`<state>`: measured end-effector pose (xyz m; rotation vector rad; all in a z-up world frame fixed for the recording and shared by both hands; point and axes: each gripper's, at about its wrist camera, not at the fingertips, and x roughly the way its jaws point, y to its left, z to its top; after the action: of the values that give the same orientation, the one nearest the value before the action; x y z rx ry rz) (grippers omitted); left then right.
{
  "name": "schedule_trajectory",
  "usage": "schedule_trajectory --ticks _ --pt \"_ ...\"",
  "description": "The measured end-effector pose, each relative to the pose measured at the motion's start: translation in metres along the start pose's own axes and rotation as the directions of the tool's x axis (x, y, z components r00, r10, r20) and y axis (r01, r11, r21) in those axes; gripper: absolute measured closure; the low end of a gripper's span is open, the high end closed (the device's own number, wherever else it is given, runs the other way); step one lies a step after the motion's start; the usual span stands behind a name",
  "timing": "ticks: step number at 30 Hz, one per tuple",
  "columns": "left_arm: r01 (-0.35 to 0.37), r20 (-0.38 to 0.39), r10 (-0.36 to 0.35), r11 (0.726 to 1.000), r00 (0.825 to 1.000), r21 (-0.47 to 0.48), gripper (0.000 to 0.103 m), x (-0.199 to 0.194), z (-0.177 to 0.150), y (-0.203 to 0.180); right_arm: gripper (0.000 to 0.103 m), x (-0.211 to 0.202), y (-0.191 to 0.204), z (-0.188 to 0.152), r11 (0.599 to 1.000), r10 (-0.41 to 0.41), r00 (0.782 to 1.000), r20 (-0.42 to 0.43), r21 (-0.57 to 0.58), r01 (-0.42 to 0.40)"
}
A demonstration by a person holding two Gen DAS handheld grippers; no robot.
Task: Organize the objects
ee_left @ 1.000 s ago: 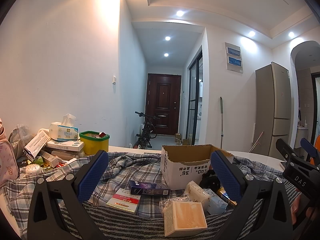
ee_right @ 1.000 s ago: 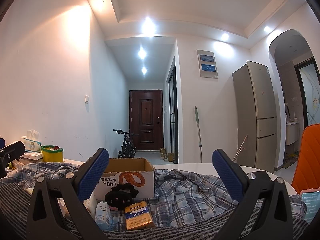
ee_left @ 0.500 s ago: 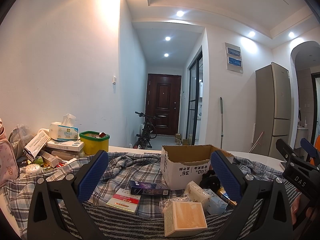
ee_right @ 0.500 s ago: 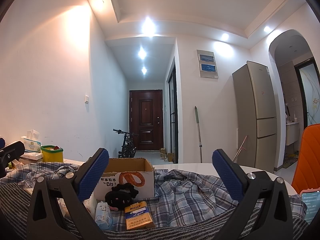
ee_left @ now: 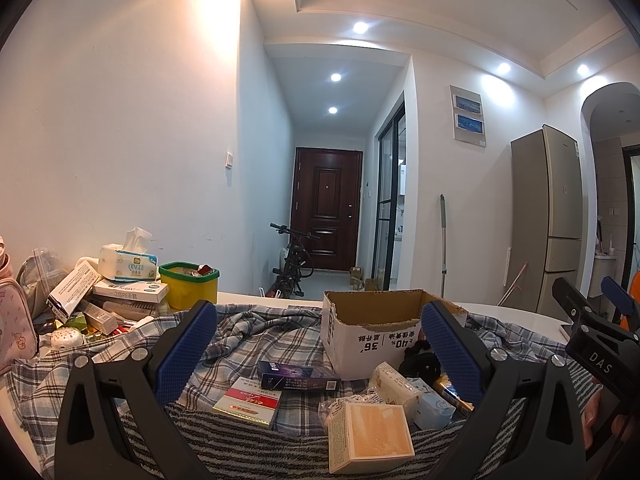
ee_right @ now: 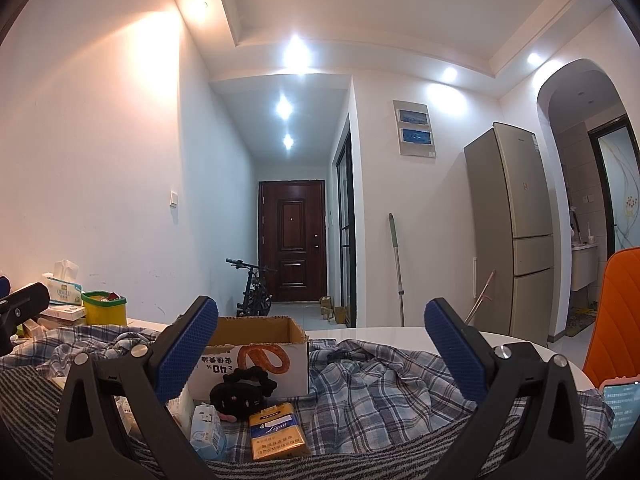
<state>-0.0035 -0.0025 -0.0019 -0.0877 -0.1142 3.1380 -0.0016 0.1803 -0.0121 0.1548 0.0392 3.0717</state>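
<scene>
Left tongs [ee_left: 316,344]: released, jaws spread wide, holding nothing, held level over the near edge of the cloth [ee_left: 256,344].
Right tongs [ee_right: 320,344]: likewise released and empty, also level; seen from the left view at far right, well apart from the left pair.

Items, by place relative to the left tongs:
- Carton [ee_left: 372,336], open-topped, ahead and just right of centre, standing on the cloth.
- Dark pack [ee_left: 298,375], between the jaws, lying flat just short of the carton.
- Red pack [ee_left: 248,400], between the jaws, nearer, left of centre.
- Tan box [ee_left: 370,436], nearest, right of centre.
- White packet [ee_left: 394,384], beside the right jaw, touching the tan box's far side.
- Black toy [ee_left: 420,362], against the carton's near right corner, partly hidden by the jaw.

By place relative to the right tongs:
- Carton [ee_right: 256,356], ahead, left of centre.
- Black toy [ee_right: 242,394], between the jaws, touching the carton front.
- Yellow pack [ee_right: 278,432], nearest, left of centre.
- Small pale box [ee_right: 206,432], beside the left jaw.

Step judged in hand: choosing a first item for the carton; nothing gripped yet. Advice: tilt the tongs down first. Take each flat pack across its narrow sides, squarely. Lift clear of the torn rim before releasing. The loose cloth may snag a jaw, so close above its folds.
</scene>
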Motion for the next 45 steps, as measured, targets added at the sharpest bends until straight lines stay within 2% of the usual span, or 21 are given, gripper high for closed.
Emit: schedule_trajectory --ticks 38,45 --pt "-0.002 0.005 0.002 1.000 1.000 -0.005 0.000 0.0001 0.0005 0.0000 0.000 0.0002 0.0007 0.0011 1.000 0.003 1.000 0.024 -0.007 -0.003" --pt "-0.001 0.005 0.001 1.000 1.000 -0.005 0.000 0.0000 0.0005 0.0000 0.000 0.0033 0.0013 0.0005 1.000 -0.001 1.000 -0.011 0.005 0.001"
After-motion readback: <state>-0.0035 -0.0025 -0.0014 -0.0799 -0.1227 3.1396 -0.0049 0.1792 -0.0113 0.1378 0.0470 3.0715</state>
